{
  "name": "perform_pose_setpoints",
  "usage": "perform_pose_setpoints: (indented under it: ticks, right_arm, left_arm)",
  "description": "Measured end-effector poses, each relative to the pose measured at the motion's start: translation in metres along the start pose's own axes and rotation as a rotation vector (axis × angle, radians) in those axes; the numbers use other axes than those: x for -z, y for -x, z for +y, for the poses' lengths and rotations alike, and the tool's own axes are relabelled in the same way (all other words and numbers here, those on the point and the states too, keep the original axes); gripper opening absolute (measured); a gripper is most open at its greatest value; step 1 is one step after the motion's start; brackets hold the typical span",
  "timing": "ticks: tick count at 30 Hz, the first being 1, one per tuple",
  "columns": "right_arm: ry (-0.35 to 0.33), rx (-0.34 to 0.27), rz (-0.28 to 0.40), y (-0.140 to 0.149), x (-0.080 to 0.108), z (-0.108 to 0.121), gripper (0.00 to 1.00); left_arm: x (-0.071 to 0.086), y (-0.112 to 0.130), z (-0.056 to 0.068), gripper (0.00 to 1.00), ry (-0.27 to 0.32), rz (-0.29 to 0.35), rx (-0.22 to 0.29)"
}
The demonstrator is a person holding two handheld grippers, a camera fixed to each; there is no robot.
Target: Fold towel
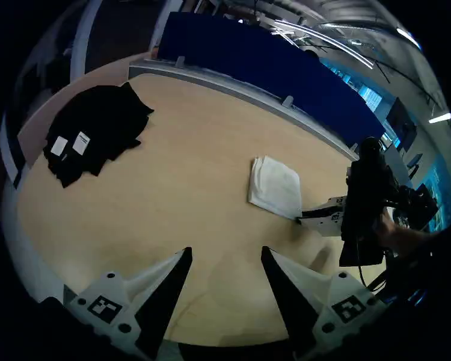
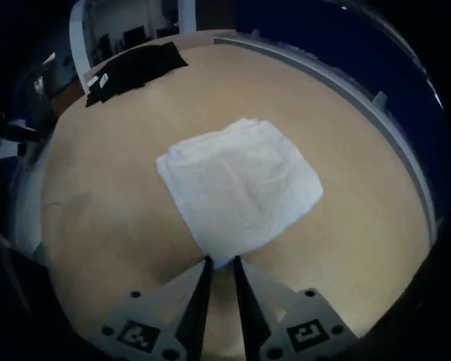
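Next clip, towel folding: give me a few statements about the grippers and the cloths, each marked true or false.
1. The white towel lies folded on the table. True.
2. The left gripper is shut on the towel. False: its fingers are spread open over bare table, holding nothing.
3. The right gripper pinches a corner of the towel. True.
4. The black cloth lies on top of the towel. False: it lies apart from it, near the table's far edge.
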State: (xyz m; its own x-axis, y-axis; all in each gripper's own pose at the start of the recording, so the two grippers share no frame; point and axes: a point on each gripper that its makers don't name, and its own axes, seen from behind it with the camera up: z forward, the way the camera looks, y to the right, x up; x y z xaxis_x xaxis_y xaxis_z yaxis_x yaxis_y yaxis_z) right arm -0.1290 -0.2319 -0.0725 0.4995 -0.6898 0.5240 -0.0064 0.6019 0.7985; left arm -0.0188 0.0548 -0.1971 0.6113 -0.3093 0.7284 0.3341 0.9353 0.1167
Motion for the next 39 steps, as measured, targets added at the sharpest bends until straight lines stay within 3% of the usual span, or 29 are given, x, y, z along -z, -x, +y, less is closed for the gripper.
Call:
perform_pose_setpoints:
  ticks: [3, 15, 21, 32, 39]
  right_arm:
    - [0.001, -0.010, 0.004, -0.001, 0.000, 0.000, 0.06]
    - [0.054, 0.032, 0.057, -0.019, 0.016, 0.016, 0.04]
    - [0.085, 0.056, 0.119, -0.053, 0.043, 0.030, 0.04]
    - [0.156, 0.112, 0.249, -0.124, 0.112, 0.053, 0.03]
    - [0.185, 0.110, 0.302, -0.149, 0.147, 0.065, 0.03]
  left_arm:
    - [0.000, 0.000, 0.001, 0.85, 0.001, 0.000, -0.002]
    - [-0.002, -0.004, 0.004, 0.85, 0.009, 0.000, -0.012]
    - [-0.005, -0.014, 0.008, 0.85, 0.023, 0.012, -0.027]
    - [-0.009, -0.041, 0.024, 0.85, 0.062, 0.044, -0.076]
    - [-0.011, -0.051, 0.034, 0.85, 0.086, 0.055, -0.104]
